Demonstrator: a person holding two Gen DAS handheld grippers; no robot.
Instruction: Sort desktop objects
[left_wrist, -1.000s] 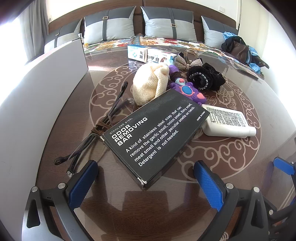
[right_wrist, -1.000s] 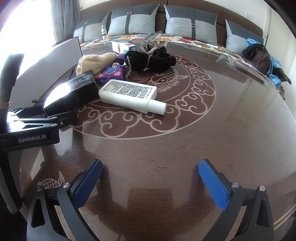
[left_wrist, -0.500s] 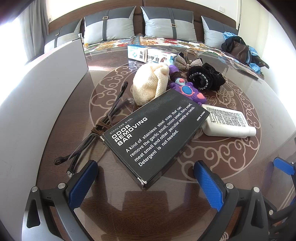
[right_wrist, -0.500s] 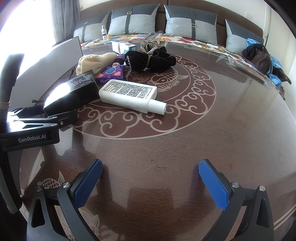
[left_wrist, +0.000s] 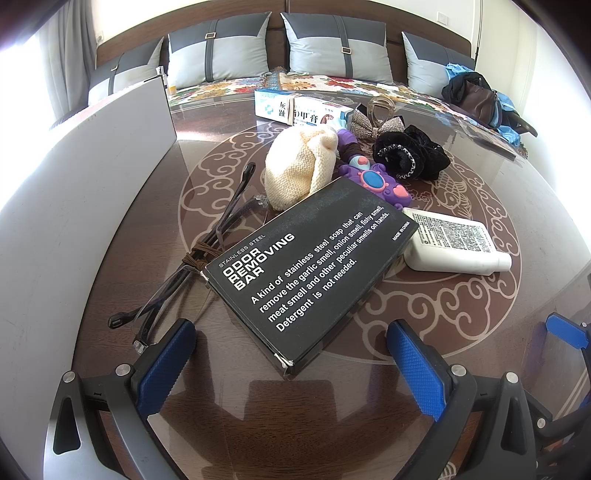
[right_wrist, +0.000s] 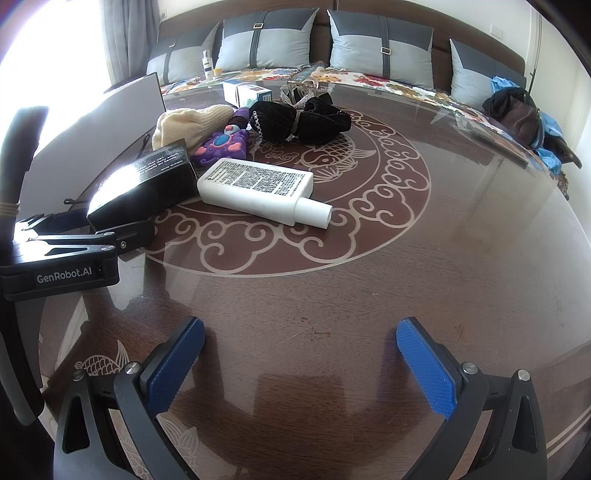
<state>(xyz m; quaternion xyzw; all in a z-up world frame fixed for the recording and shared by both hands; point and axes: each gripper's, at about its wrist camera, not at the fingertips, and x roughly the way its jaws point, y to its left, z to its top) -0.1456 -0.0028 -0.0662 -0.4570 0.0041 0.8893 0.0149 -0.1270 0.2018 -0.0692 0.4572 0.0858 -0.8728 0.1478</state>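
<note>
A black box (left_wrist: 310, 266) printed "ODOR REMOVING BAR" lies just ahead of my open, empty left gripper (left_wrist: 291, 365). Folded glasses (left_wrist: 192, 273) lie left of it. Behind it are a cream knit hat (left_wrist: 299, 166), a purple toy (left_wrist: 373, 181), a black scrunchie (left_wrist: 410, 155) and a toothpaste box (left_wrist: 299, 109). A white bottle (left_wrist: 454, 243) lies to its right. My right gripper (right_wrist: 299, 365) is open and empty over bare table, well short of the white bottle (right_wrist: 258, 184) and black box (right_wrist: 144, 188).
A grey upright panel (left_wrist: 74, 184) stands along the left of the round patterned table (right_wrist: 406, 258). A sofa with grey cushions (left_wrist: 332, 48) and a bag (left_wrist: 476, 99) lie behind. The left gripper's body (right_wrist: 62, 258) shows at the left of the right wrist view.
</note>
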